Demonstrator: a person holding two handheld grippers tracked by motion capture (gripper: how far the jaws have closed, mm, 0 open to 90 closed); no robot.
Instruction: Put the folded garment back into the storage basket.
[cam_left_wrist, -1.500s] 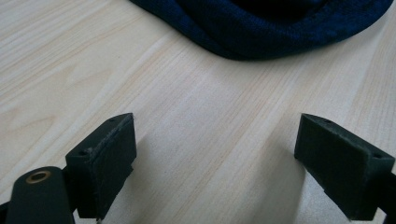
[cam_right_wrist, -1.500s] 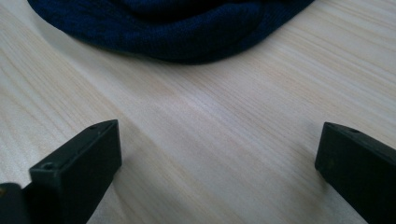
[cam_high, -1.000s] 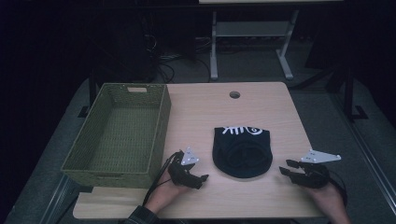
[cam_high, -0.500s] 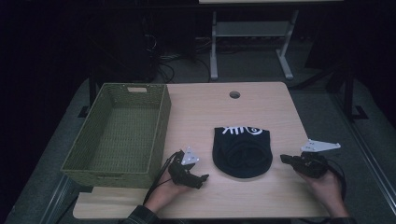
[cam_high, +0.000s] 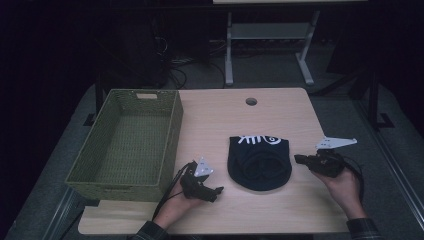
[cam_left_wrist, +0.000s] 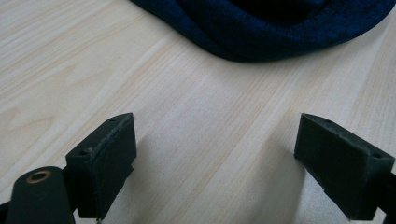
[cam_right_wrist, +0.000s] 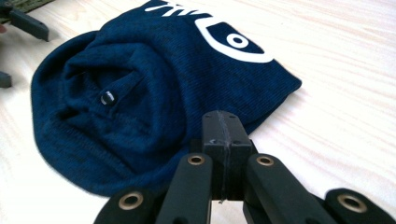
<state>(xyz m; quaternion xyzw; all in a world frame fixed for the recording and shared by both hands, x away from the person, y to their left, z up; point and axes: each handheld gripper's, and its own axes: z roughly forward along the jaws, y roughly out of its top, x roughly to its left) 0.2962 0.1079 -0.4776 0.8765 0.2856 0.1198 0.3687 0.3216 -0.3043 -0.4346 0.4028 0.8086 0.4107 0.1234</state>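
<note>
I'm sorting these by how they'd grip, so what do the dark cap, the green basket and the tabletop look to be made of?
The cap looks like dark blue knitted fabric, soft and matt: fine ribbing shows, with a white printed design. The basket seems woven, perhaps paper cord or plastic strand; its olive walls show a tight weave. The table looks like pale wood-grain laminate or veneer, smooth with a slight sheen.

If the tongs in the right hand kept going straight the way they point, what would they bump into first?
Probably the hat. The right tongs, jaws shut, point at its near edge just ahead, low over the table. Whether they already touch it is unclear.
</note>
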